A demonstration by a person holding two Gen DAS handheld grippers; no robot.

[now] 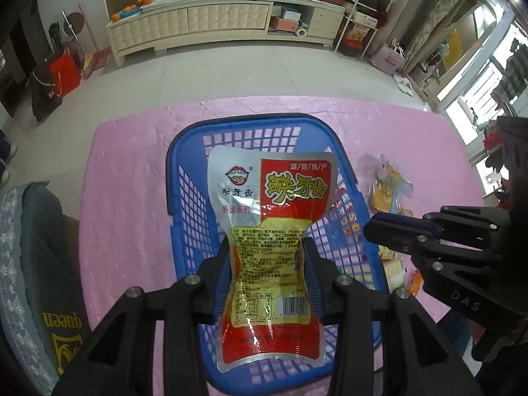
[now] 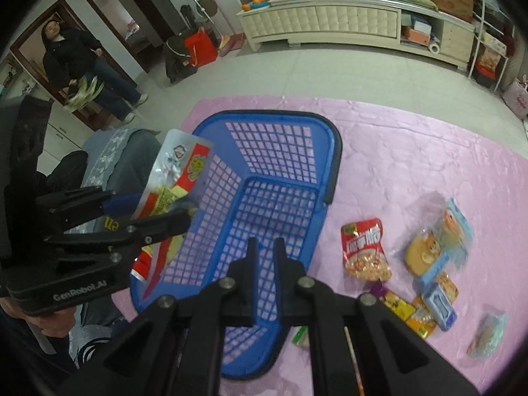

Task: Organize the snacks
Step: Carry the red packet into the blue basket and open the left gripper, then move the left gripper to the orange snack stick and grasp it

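Pouch [image 1: 269, 250], red and silver, pinched at its waist in our left gripper [image 1: 269, 264], hanging above the blue basket [image 1: 184, 165] on the pink mat [image 1: 132, 181]. Our right gripper [image 2: 265, 247] is closed and empty, over the basket. Loose snacks [image 2: 364, 250] lie on the mat at three o'clock of the basket.

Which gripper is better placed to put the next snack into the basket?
Left. The left gripper already clamps the red-and-silver pouch above the blue basket; the right gripper is shut and empty.
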